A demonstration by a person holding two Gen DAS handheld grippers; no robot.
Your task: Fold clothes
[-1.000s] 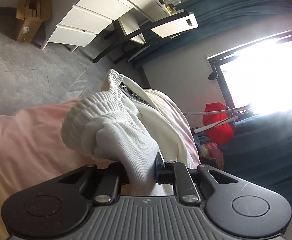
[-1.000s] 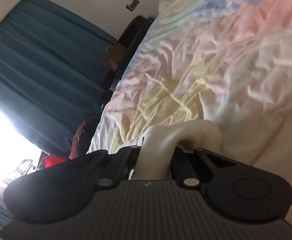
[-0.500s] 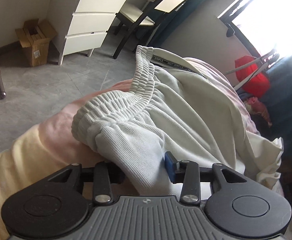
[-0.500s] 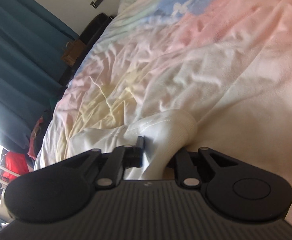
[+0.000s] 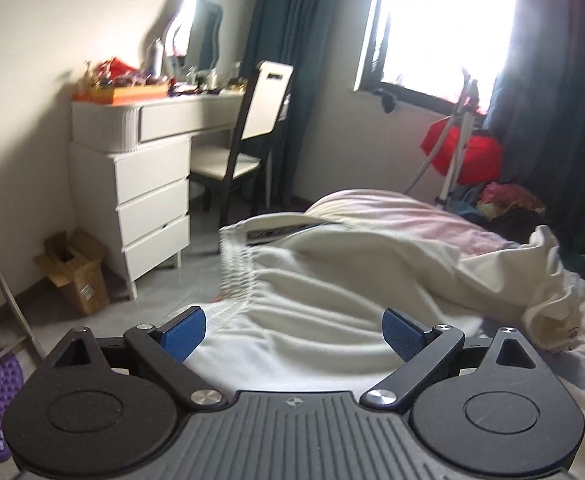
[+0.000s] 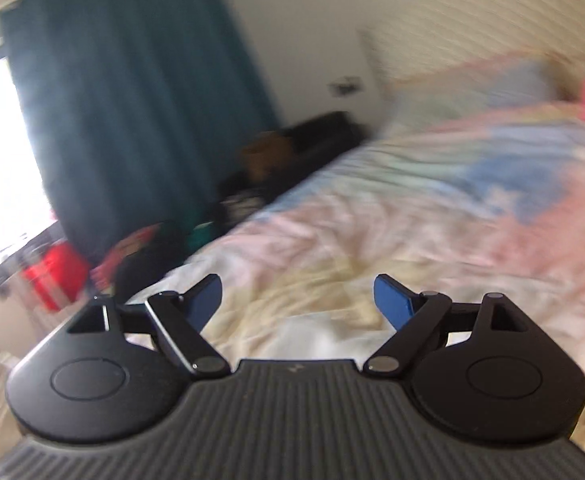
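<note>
White pants (image 5: 332,280) with a ribbed elastic waistband (image 5: 234,276) lie rumpled on the bed, right in front of my left gripper (image 5: 294,334). The left gripper is open and empty, its blue pads (image 5: 184,332) spread over the near edge of the cloth. My right gripper (image 6: 298,300) is open and empty above the pastel bedsheet (image 6: 412,232). A bit of white cloth (image 6: 316,332) shows just beyond it. The right wrist view is blurred.
A white dresser (image 5: 148,184) and a chair (image 5: 248,140) stand at the left by the floor. A cardboard box (image 5: 74,272) sits beside the dresser. Teal curtains (image 6: 132,100) and a bright window (image 5: 444,24) lie beyond. A red bag (image 5: 460,152) and heaped clothes (image 5: 508,200) lie by the bed.
Both grippers have opened and let go of the white pants. Both have drawn back and levelled out, and the pants now lie on the bed.
</note>
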